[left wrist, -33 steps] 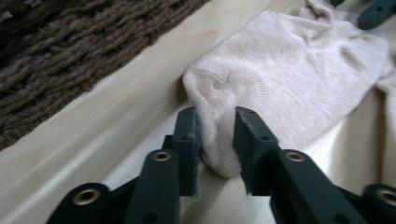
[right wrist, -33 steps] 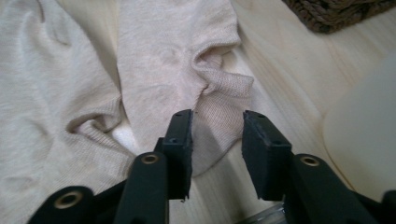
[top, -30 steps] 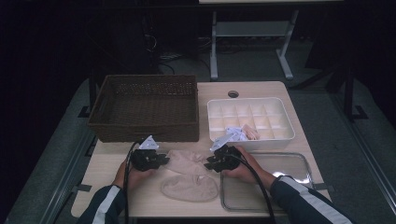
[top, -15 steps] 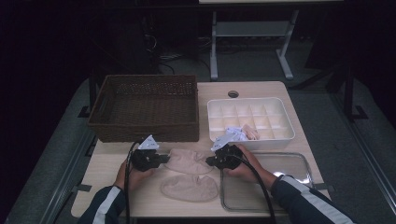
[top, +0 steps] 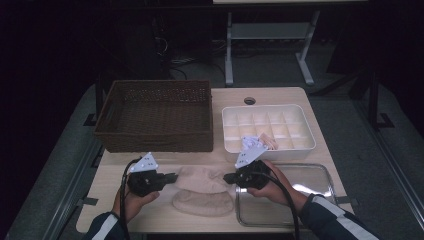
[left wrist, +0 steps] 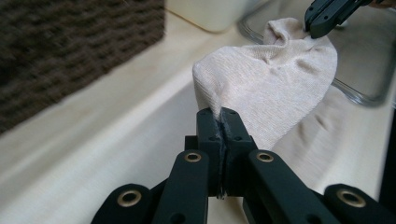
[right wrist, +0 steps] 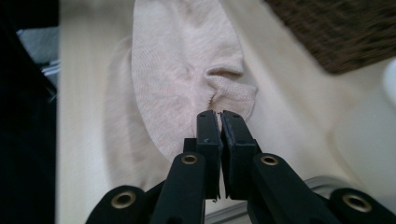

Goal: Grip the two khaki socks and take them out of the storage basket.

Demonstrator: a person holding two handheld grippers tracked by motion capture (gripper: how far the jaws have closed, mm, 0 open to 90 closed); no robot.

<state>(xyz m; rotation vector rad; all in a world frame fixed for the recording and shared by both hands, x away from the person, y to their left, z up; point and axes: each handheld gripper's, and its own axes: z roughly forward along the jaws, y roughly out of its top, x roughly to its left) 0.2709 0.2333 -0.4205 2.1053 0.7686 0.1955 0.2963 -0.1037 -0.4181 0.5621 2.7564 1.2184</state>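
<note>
Sock [top: 200, 179] is the thing being worked on, a soft beige one, and both sets of fingers are pinching it. The left gripper [left wrist: 223, 122] is squeezing one end tight between its fingers, and its jaws have just been closing on the cloth. The right gripper [right wrist: 218, 122] is squeezing the other end the same way, at the bunched-up cuff, and its jaws have just been closing too. The sock is hanging stretched between the two grippers, just above the tabletop [top: 165, 162].

A second beige sock [top: 202, 202] is lying flat on the tabletop right under it, so the two are looking like a pair.

Farther out, a metal tray [top: 320, 175] is sitting under the right hand. A white box with little sections [top: 305, 125] is standing behind it, with something small and pale inside. A brown basket [top: 155, 137] is standing behind the left hand.

So the grabbing part is looking done. The sock is not yet in any box, tray or basket, and the other sock is untouched. I cannot tell where the socks are meant to go.
</note>
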